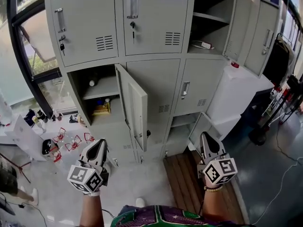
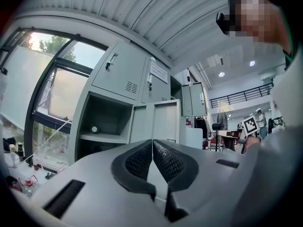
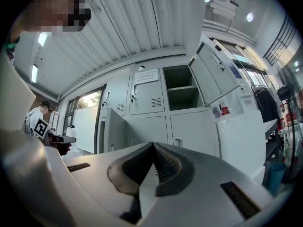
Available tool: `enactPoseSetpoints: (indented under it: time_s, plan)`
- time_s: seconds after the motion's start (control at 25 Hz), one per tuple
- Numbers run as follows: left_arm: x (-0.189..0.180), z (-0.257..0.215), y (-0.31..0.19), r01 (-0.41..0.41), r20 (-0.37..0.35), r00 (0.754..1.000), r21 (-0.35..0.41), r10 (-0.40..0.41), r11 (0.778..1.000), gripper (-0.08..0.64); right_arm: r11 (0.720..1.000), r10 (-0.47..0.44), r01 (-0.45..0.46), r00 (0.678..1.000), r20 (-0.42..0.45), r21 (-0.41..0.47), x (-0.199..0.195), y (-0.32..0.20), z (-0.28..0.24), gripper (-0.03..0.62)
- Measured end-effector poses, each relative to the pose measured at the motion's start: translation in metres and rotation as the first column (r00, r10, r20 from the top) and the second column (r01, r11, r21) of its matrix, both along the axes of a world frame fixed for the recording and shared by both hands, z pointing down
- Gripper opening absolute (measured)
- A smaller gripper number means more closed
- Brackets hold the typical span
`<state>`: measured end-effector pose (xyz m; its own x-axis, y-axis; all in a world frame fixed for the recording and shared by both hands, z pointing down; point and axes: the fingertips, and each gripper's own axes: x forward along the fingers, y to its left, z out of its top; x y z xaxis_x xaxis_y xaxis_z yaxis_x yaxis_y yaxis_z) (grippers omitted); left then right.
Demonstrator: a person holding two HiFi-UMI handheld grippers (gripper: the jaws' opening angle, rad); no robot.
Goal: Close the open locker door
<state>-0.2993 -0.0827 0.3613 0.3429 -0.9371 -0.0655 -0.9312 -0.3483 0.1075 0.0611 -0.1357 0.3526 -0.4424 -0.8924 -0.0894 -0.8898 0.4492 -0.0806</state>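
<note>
Straight ahead at mid-height in the locker bank [image 1: 156, 27], facing door [image 1: 134, 105] swung out toward the floor space, long axis upright, hinged at the right edge of its compartment [image 1: 106, 72] and jutting roughly square to the front. Holding left gripper [image 1: 98, 144] with jaws pressed together on nothing, pointing level at the lockers from below and left of the door's free edge, near but apart. Holding right gripper [image 1: 206, 140] likewise closed and empty, well off to the right, in front of a low door [image 1: 201, 126] also hanging ajar. Placing the door between the two, nearer the left. Catching its inner face in the left gripper view, beside the dark compartment, and its outer face in the right gripper view. Judging from that, needing a push on the outer face, leftward and back toward the compartment, so probably calling either for the left gripper rounding the free edge or for the right one reaching across. Noting a third door [image 1: 236, 25] open at upper right, well apart from both grippers. Taking the middle one as the likely target, without certainty.
</note>
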Motion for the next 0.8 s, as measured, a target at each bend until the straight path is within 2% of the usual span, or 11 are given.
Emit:
enactPoseSetpoints:
  time_s: [0.16, 0.32, 0.4, 0.56, 0.8]
  plan:
    - [0.017, -0.002, -0.004, -0.015, -0.004, 1.000, -0.001, 0.015, 1.000, 0.026, 1.000, -0.023, 0.023, 1.000, -0.014, -0.009, -0.001, -0.007, 0.001, 0.006]
    - [0.043, -0.003, -0.007, -0.062, -0.023, 0.998, 0.008, 0.062, 0.998, 0.169, 0.999, -0.042, 0.042, 0.999, -0.011, -0.019, 0.004, -0.009, 0.003, 0.006]
    - [0.058, -0.005, -0.010, -0.095, -0.016, 0.995, 0.004, 0.095, 0.995, 0.202, 0.998, -0.052, 0.052, 0.998, -0.018, -0.019, 0.005, -0.010, 0.005, 0.006]
    - [0.087, 0.001, -0.020, -0.152, -0.006, 0.988, -0.004, 0.152, 0.988, 0.204, 0.998, -0.065, 0.064, 0.998, -0.016, -0.028, 0.009, -0.013, 0.010, 0.006]
    - [0.111, 0.007, -0.045, -0.215, 0.012, 0.977, -0.014, 0.215, 0.977, 0.204, 0.996, -0.079, 0.079, 0.997, -0.012, -0.029, 0.003, -0.017, 0.014, 0.006]
